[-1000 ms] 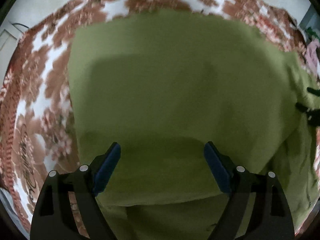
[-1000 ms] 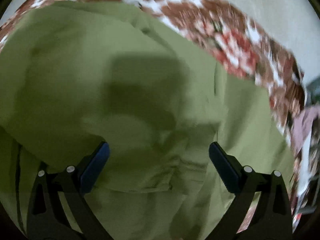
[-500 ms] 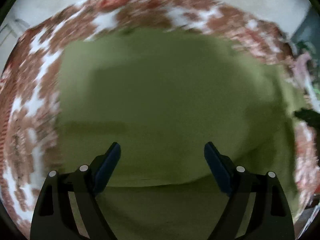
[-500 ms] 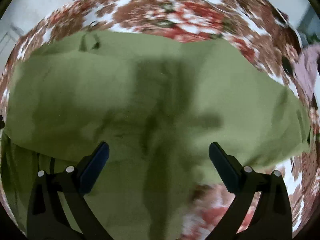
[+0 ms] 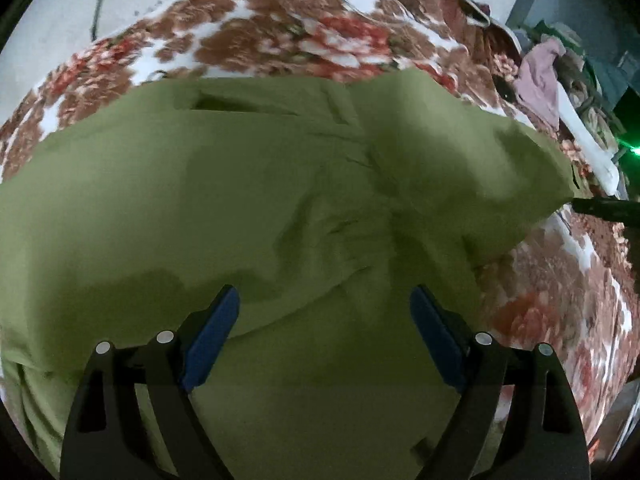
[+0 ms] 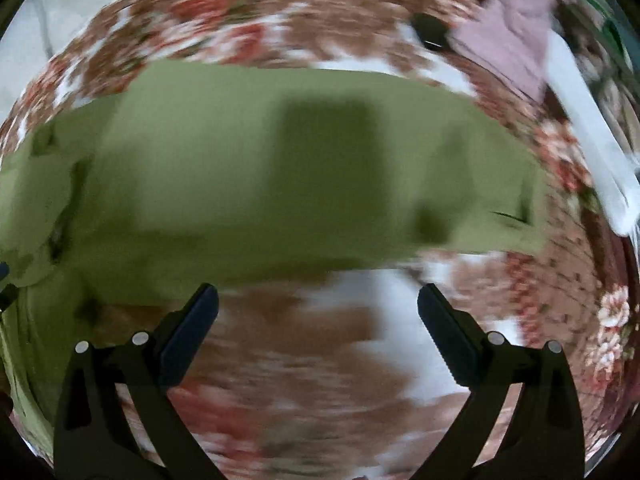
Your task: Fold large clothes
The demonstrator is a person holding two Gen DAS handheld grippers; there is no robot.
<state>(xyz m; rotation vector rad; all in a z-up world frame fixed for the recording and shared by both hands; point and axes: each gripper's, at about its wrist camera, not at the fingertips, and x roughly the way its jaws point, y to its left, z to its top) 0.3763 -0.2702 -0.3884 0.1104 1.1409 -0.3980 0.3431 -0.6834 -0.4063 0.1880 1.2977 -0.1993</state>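
A large olive-green garment (image 5: pixel 256 200) lies partly folded on a floral bedspread (image 5: pixel 288 36). My left gripper (image 5: pixel 325 312) hangs above the garment's near part, jaws wide open with nothing between the blue pads. In the right wrist view the green garment (image 6: pixel 240 168) stretches as a wide band across the middle, its near edge just beyond the fingertips. My right gripper (image 6: pixel 318 308) hovers open over bare floral bedspread (image 6: pixel 304 380) in front of that edge, holding nothing. The right wrist view is blurred by motion.
A pinkish cloth (image 6: pixel 508 36) and a white strip (image 6: pixel 588 136) lie at the bed's far right, beside a small black object (image 6: pixel 430 32). A pale wall (image 5: pixel 60 12) rises behind the bed. A dark tool tip (image 5: pixel 604 208) pokes in at the right of the left wrist view.
Both grippers have swept sideways across the garment towards its right end. The right one now hangs over bare bedspread instead of green cloth. Both stayed open and empty.
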